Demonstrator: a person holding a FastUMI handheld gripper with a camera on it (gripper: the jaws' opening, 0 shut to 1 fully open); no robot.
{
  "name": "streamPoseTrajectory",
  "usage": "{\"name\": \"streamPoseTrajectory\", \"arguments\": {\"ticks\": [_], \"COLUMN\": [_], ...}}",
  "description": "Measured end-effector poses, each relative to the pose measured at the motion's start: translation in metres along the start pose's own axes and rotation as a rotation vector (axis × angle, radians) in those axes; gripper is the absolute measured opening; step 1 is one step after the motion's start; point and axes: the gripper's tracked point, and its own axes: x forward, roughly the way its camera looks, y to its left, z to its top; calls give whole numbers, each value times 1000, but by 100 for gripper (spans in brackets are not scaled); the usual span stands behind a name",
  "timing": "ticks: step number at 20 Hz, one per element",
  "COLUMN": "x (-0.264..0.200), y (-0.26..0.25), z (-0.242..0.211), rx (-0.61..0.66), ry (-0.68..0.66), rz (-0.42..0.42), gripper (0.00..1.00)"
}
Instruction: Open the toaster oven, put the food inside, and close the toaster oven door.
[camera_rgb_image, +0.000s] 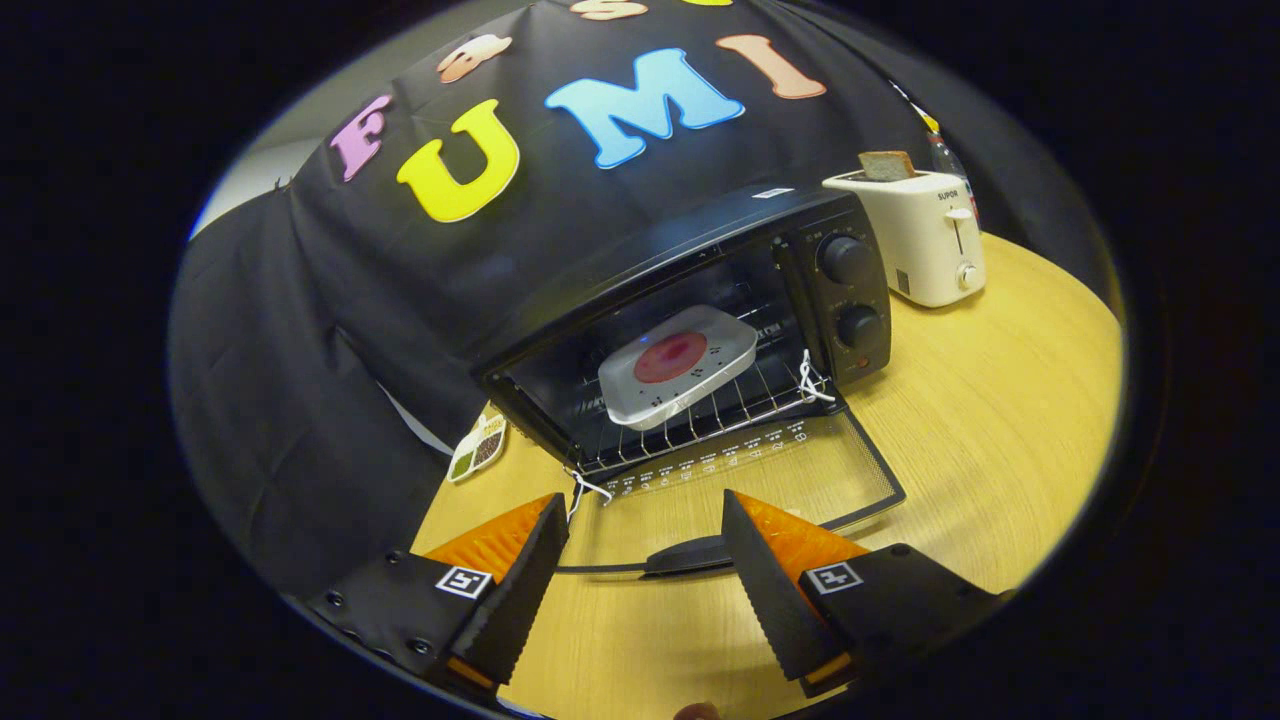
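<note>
Wooden tabletop (1000, 420) is lying under the hand-held gripper (640, 590), whose fingers are standing wide apart, gripping nothing. Just ahead of them the black toaster oven's (700, 300) glass door (760, 480) is lying open flat, its black handle (690, 555) sitting between the fingertips. Beyond, a white square tray of red food (680, 370) is resting on the wire rack inside. Farther off, a cream toaster (920, 245) marked "SUPOR" is holding a bread slice (886, 165).

Lowered oven door (740, 480) and handle (690, 555) lie before the spread-fingered gripper (640, 570).
</note>
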Motion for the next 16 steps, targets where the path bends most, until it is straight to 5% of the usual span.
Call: {"name": "streamPoseTrajectory", "arguments": {"ticks": [5, 16], "x": [-6, 10], "y": [-11, -38], "z": [-17, -78], "rx": [-175, -345], "ry": [41, 245], "rz": [-36, -155], "gripper": [98, 98]}}
